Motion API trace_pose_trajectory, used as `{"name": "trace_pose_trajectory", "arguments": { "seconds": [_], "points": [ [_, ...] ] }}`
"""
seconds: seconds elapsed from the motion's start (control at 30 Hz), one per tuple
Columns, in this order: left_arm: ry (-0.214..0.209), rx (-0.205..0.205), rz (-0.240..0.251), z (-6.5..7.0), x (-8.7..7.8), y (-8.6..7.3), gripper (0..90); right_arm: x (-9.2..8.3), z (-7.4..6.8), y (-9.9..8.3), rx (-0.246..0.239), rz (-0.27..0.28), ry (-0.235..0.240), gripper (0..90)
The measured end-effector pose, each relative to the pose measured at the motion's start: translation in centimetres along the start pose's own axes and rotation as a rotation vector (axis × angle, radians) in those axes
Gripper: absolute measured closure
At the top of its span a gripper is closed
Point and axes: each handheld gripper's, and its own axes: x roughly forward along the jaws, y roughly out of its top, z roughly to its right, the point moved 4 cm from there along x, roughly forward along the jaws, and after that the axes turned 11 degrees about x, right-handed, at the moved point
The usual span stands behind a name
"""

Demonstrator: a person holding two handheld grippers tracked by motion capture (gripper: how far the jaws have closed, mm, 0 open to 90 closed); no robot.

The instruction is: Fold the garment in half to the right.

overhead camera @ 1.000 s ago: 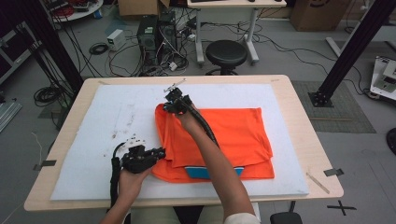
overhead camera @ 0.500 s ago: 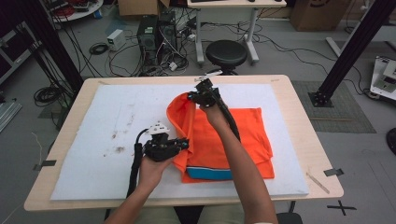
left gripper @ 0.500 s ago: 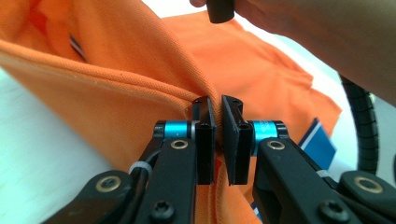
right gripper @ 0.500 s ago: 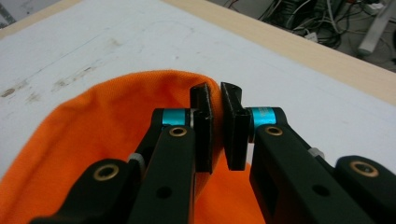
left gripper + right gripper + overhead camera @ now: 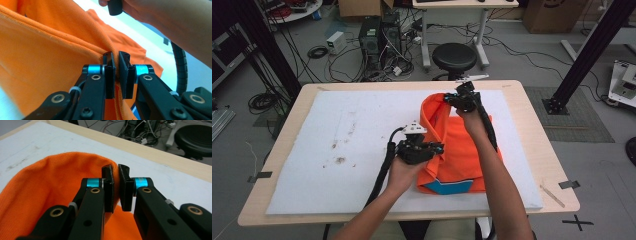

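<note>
Pinching the orange shirt [image 5: 457, 150], both grippers: left [image 5: 438, 148] at seven o'clock, right [image 5: 447, 99] at twelve; gripper views reveal fabric clamped between narrow jaws.

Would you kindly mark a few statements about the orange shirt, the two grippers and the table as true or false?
1. Both grippers, the left gripper and the right gripper, are shut on the orange knit shirt. True.
2. The shirt lies fully flat. False: one edge is lifted and folding over.
3. A white padded sheet covers the wooden table. True.
4. The shirt's hem panel is green. False: it is blue.
</note>
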Motion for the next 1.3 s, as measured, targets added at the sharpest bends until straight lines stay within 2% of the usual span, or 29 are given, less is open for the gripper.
{"name": "trace_pose_trajectory", "arguments": {
  "seconds": [0.3,0.5,0.77,1.07,1.13,1.2,1.3],
  "points": [
    [-0.063,0.031,-0.045,2.1,4.3,1.9,83.7,-2.7,4.6,-1.2,0.062,0.027,-0.054,84.5],
    [-0.087,0.043,-0.075,3.3,7.1,2.3,83.6,-3.5,7.1,-2.4,0.083,0.027,-0.08,84.4],
    [-0.096,0.06,-0.107,4.2,9.9,2.0,83.4,-3.9,9.3,-3.7,0.104,0.028,-0.098,84.2],
    [-0.109,0.057,-0.137,4.8,12.0,1.3,82.1,-3.5,10.8,-5.2,0.124,0.009,-0.13,84.0],
    [-0.122,0.062,-0.135,4.8,12.2,1.1,77.2,-3.5,11.0,-5.4,0.121,0.005,-0.141,83.8],
    [-0.091,0.072,-0.124,4.6,11.9,0.9,65.3,-3.6,11.1,-5.5,0.12,0.002,-0.149,82.9],
    [-0.051,0.072,-0.082,3.4,10.6,0.5,54.8,-3.9,11.5,-5.8,0.129,-0.006,-0.166,78.7]
  ]
}}
